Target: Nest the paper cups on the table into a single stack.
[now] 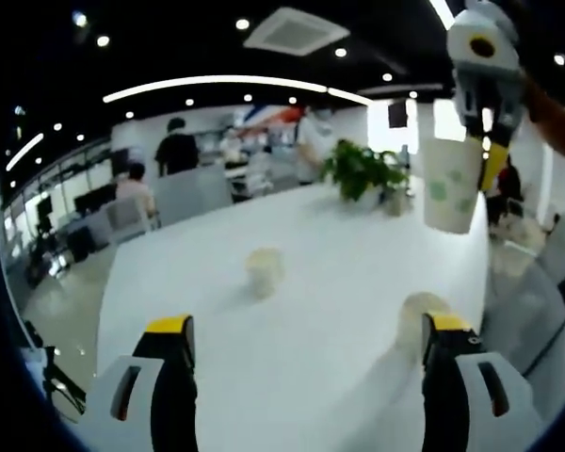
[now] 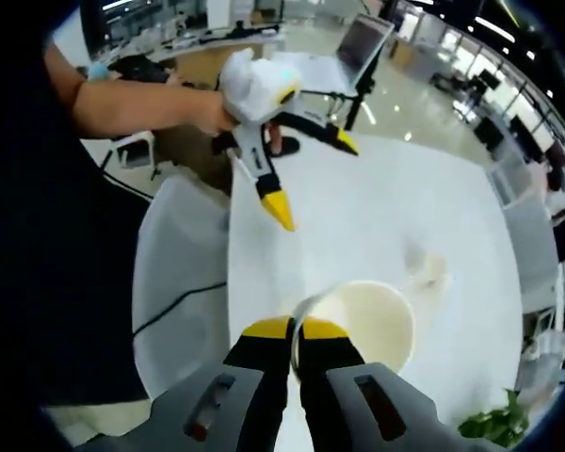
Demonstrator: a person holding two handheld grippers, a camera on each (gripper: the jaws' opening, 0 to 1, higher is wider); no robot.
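Observation:
My right gripper (image 2: 295, 330) is shut on the rim of a white paper cup (image 2: 363, 320), with one jaw inside it and one outside. In the left gripper view the same right gripper (image 1: 485, 85) hangs at the top right, holding that green-patterned cup (image 1: 452, 184) in the air above the white table (image 1: 339, 245). My left gripper (image 1: 309, 334) is open wide and low over the table, with nothing between its jaws. One cup (image 1: 264, 271) stands mid-table, and another cup (image 1: 416, 315) sits just beside the right jaw. From the right gripper view the left gripper (image 2: 311, 177) also looks open.
A potted plant (image 1: 363, 169) stands at the table's far end. Chairs and several people fill the office behind. A hand and arm (image 2: 122, 104) hold the left gripper. A white-covered chair (image 2: 174, 282) is at the table's edge, and a laptop (image 2: 363, 42) sits beyond.

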